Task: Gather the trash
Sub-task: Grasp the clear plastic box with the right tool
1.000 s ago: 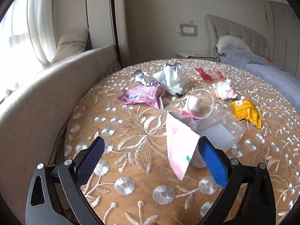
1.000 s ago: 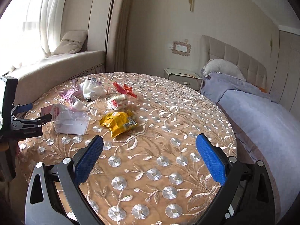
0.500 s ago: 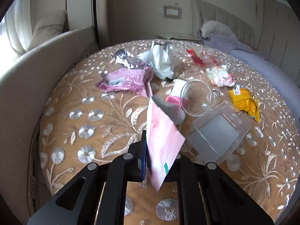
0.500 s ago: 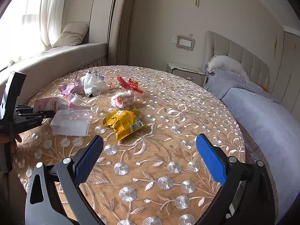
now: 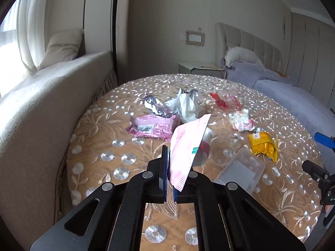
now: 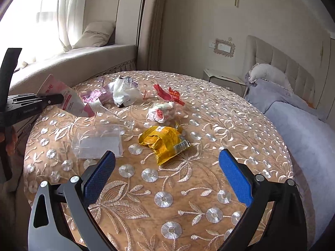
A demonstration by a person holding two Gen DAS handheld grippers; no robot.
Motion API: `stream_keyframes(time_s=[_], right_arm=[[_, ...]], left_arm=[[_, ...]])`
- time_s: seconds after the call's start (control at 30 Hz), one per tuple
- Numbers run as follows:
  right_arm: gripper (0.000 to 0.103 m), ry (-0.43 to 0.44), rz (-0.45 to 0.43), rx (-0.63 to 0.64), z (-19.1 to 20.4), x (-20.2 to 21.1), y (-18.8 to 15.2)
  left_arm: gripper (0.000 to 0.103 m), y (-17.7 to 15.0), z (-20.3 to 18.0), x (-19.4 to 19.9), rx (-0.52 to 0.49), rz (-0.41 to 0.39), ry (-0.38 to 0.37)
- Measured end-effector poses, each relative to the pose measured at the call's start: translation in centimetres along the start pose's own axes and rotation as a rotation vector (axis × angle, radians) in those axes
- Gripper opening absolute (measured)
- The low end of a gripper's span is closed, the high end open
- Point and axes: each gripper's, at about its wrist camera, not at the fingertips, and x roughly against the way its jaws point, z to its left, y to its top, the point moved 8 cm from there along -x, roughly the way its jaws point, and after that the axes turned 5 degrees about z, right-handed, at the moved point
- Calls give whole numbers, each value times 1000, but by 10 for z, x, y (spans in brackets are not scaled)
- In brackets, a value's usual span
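Pinching a flat pink-and-white sachet [image 5: 186,146], left fingers [image 5: 165,167] clenched; right fingers [image 6: 234,175] released.

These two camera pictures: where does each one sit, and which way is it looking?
Left wrist view: rides on the left gripper, looking across the round table toward the bed; its shut jaws pinch a pink sachet.
Right wrist view: rides on the right gripper, jaws open, looking over the table; the left gripper shows at the left edge.
Both show the yellow wrapper and clear plastic box.
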Motion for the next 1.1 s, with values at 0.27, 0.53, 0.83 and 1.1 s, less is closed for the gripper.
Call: stream_keyframes(time_s=[0.27, 0.53, 0.83, 1.1], right_arm=[[98, 65, -9, 25, 20, -7, 14], [98, 193, 38, 34, 57, -31, 22], [98, 282, 191, 101, 101, -73, 20], [86, 317, 307, 89, 113, -94, 9]], left_arm=[[3, 17, 5, 25, -13, -54, 36], [3, 22, 8, 40, 3, -71, 39], [3, 23, 16, 48, 15, -81, 35], [3, 22, 18, 51, 15, -86, 36]])
